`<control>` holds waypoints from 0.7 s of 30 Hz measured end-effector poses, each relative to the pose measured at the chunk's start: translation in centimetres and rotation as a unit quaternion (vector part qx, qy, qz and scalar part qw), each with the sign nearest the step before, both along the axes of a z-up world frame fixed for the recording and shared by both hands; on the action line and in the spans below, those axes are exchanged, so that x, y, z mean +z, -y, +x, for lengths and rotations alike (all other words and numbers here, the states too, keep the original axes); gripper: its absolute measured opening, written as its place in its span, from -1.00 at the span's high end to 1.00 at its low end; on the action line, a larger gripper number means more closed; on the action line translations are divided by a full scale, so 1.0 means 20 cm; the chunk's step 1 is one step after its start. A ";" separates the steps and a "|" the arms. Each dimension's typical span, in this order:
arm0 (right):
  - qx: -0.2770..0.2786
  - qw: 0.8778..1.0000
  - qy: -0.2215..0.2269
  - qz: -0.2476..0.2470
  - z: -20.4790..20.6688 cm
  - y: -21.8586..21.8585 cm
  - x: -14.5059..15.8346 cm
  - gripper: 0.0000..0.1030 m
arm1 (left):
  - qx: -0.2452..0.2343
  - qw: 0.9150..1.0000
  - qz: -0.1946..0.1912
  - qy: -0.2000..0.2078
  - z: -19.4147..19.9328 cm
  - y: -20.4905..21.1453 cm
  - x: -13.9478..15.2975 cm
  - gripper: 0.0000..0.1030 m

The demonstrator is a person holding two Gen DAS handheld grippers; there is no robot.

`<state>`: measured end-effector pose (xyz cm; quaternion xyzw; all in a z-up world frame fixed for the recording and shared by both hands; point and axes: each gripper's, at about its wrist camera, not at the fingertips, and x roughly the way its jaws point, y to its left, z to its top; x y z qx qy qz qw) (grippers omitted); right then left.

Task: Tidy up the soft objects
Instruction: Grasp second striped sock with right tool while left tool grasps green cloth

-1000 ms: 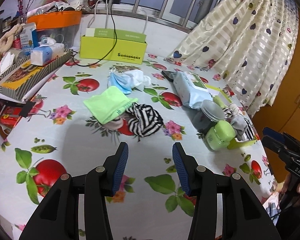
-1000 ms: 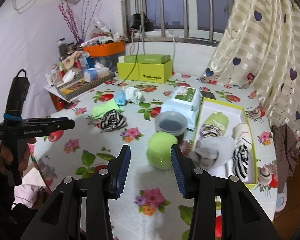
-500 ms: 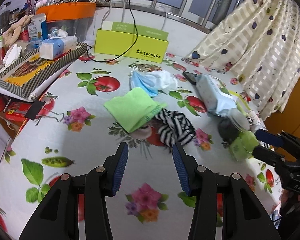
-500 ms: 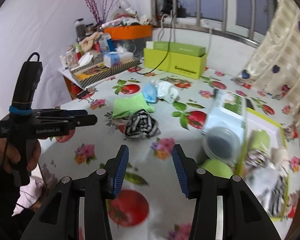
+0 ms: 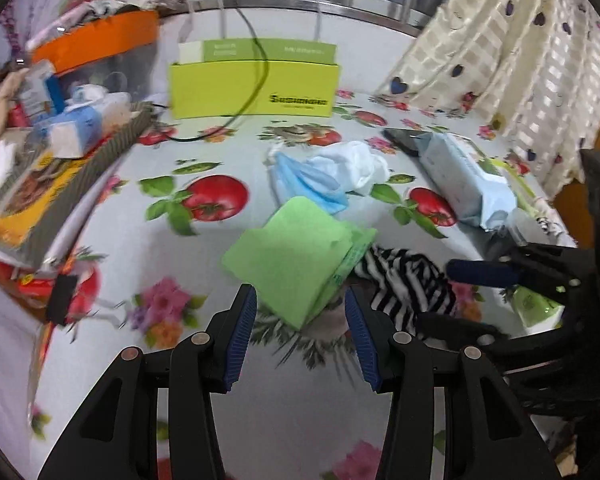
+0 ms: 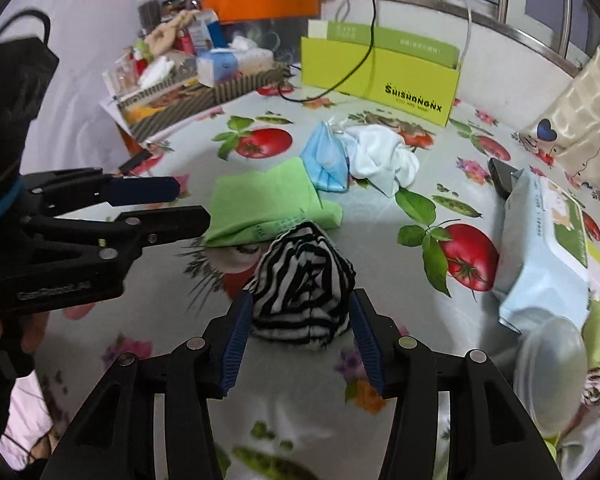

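Both tools have closed in on the pile. The open right tool (image 6: 298,334) now straddles the striped cloth (image 6: 304,296), ready to grip; the open left tool (image 5: 300,334) reaches the green cloth (image 5: 296,256).

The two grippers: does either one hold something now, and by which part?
Nothing is held. The right gripper is open around the striped cloth; the left gripper is open before the green cloth.

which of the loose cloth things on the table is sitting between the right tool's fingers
The black-and-white striped bundle: it sits between the open right tool. The folded green cloth lies just behind it, and the blue and white cloths farther back.
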<state>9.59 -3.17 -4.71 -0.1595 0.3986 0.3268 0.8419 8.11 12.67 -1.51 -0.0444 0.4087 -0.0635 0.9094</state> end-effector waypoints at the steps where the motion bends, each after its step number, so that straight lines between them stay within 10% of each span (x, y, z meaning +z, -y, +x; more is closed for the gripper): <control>1: -0.002 1.000 -0.002 -0.003 0.01 -0.01 -0.01 0.04 | 0.005 1.000 0.009 -0.003 0.02 0.00 -0.01 0.08; 6: -0.015 0.999 -0.004 -0.029 0.06 -0.06 -0.08 0.04 | -0.009 1.000 0.025 -0.001 0.10 0.02 -0.03 0.08; 10: -0.029 0.999 -0.002 -0.020 0.07 -0.02 -0.06 0.77 | -0.012 1.000 0.018 -0.003 0.14 0.03 -0.05 0.08; 21: -0.057 0.998 0.029 0.021 -0.07 0.20 0.13 0.77 | -0.031 0.999 0.032 -0.022 0.22 0.14 -0.13 0.08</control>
